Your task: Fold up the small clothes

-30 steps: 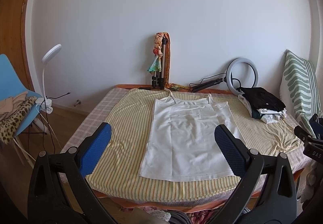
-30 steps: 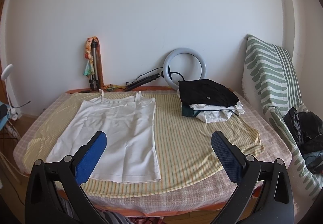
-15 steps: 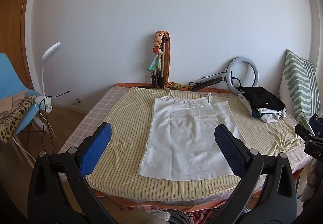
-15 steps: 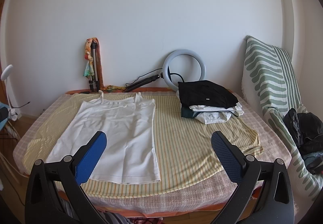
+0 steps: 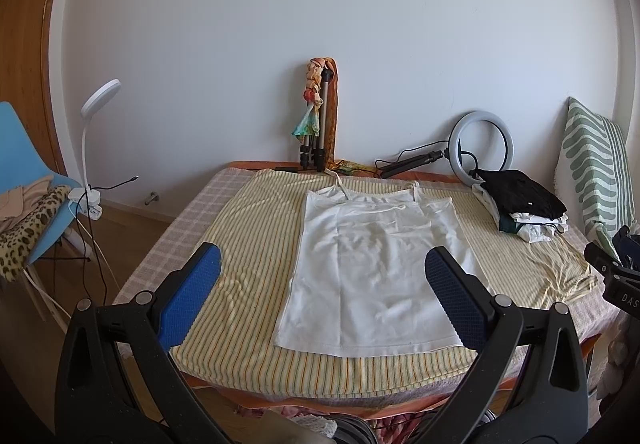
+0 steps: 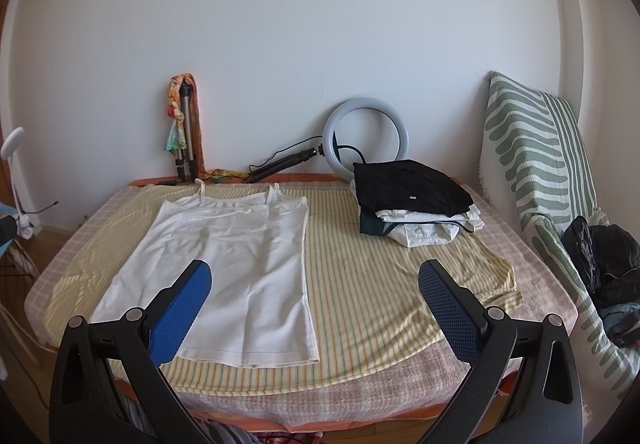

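Camisole: white camisole (image 5: 376, 272) lies flat, straps toward the wall, centre frame on the striped cloth (image 5: 248, 244) covering the table (image 6: 400, 396)
Left claw (image 5: 320, 300): spread wide, holding nothing, bottom of frame
Right claw (image 6: 316, 308): spread wide, holding nothing
Folded pile (image 6: 412, 199): right of camisole, well apart

"DAS", possibly cut off, on the black device (image 5: 624, 294) at right.
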